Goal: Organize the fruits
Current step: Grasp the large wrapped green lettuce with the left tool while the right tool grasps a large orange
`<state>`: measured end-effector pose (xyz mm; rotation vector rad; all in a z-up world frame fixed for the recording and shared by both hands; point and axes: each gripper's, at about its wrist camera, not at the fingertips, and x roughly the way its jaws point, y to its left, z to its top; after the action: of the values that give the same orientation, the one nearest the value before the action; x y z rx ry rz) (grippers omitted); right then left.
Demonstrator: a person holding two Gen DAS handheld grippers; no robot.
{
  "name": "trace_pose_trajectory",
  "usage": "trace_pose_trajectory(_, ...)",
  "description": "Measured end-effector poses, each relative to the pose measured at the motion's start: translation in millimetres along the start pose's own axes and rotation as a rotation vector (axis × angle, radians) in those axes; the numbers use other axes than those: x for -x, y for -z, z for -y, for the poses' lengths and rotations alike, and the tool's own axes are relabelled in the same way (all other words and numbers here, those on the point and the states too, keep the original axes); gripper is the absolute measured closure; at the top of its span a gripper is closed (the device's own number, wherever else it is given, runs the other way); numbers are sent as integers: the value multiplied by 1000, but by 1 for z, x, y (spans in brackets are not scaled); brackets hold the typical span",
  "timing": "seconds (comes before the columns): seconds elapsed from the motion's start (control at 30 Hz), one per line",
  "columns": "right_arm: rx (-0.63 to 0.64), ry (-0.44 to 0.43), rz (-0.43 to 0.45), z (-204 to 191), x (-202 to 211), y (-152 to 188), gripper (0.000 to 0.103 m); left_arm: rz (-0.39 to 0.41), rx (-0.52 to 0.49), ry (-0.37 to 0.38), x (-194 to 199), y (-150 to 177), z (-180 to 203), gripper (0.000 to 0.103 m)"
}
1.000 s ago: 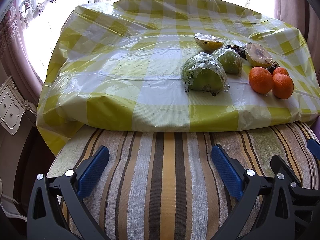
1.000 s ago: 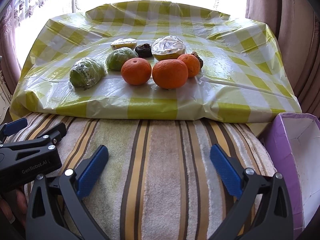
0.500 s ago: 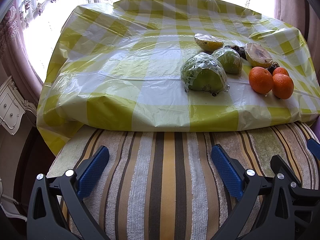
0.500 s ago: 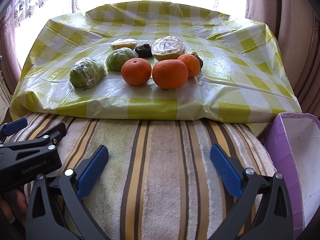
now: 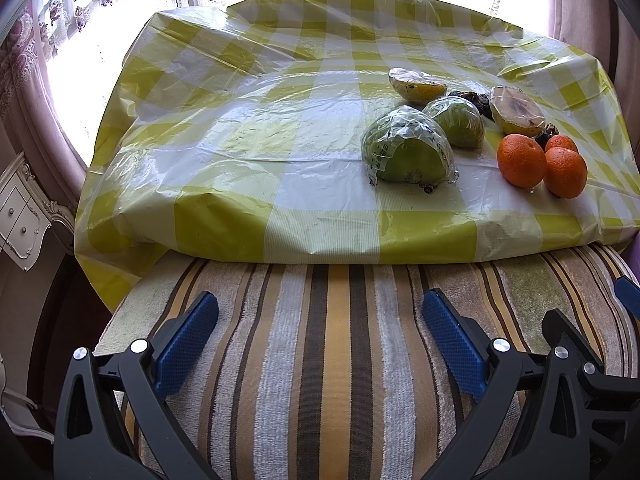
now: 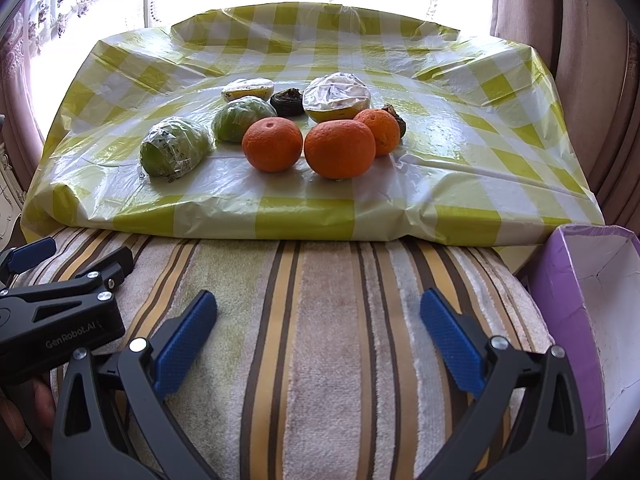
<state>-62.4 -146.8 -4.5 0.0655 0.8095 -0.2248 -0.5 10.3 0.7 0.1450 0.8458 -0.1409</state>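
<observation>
Nothing has moved: both grippers, left (image 5: 320, 336) and right (image 6: 318, 334), hover wide open and empty over the striped towel (image 6: 320, 320). Fruits (image 6: 340, 148) lie far ahead on the checked cloth (image 6: 460, 184), box (image 6: 592, 300) at right.

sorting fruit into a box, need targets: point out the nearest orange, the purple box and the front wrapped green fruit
nearest orange (image 6: 339, 149), right wrist view, middle of its front skin
purple box (image 6: 560, 300), right wrist view, its outer left wall
front wrapped green fruit (image 5: 406, 152), left wrist view, middle of the film-covered face

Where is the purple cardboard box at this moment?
In the right wrist view, the purple cardboard box stands at the far right, beside the striped towel, below the checked tablecloth's right corner.
</observation>
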Motion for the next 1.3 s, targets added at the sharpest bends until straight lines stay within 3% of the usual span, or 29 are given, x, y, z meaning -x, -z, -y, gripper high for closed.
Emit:
trace_pose_trajectory(0.07, -6, -15, 24, 3, 7, -3, 1, 64, 24, 3, 12, 0, -3, 5)
trace_pose_trajectory(0.17, -31, 18, 106, 9, 22, -12, 1, 158, 35, 59, 30, -6, -5, 5)
trace_pose_trajectory(0.27, -54, 15, 128, 17, 22, -25, 1, 217, 50, 119, 39, -18, -7, 5)
trace_pose_trajectory(0.33, -82, 11, 123, 22, 16, -35, 1, 226, 46, 155, 36, -30, -4, 15)
trace_pose_trajectory(0.47, -85, 6, 114, 21, 5, -52, 1, 182, 44, 234, 17, -54, 5, 24)
trace_pose_trajectory(0.57, -102, 7, 101, 23, -5, -63, 6, 144, 12, 237, 2, -69, 16, 28)
trace_pose_trajectory(0.83, -133, -1, 42, 29, -27, -75, 30, -1, -47, 252, -38, -82, 31, 31)
trace_pose_trajectory(0.97, -122, -6, 28, 27, -33, -78, 33, -20, -106, 227, -44, -81, 41, 32)
trace_pose_trajectory(1.1, -123, -8, 26, 27, -36, -80, 35, -15, -120, 194, -44, -80, 43, 41)
trace_pose_trajectory(1.17, -111, -23, 33, 25, -35, -79, 42, -20, -125, 204, -47, -77, 44, 43)
trace_pose_trajectory(1.23, -97, -50, 41, 23, -34, -78, 55, -4, -118, 181, -40, -79, 42, 43)
trace_pose_trajectory(1.3, -93, -63, 43, 23, -33, -77, 56, -2, -115, 180, -39, -78, 41, 43)
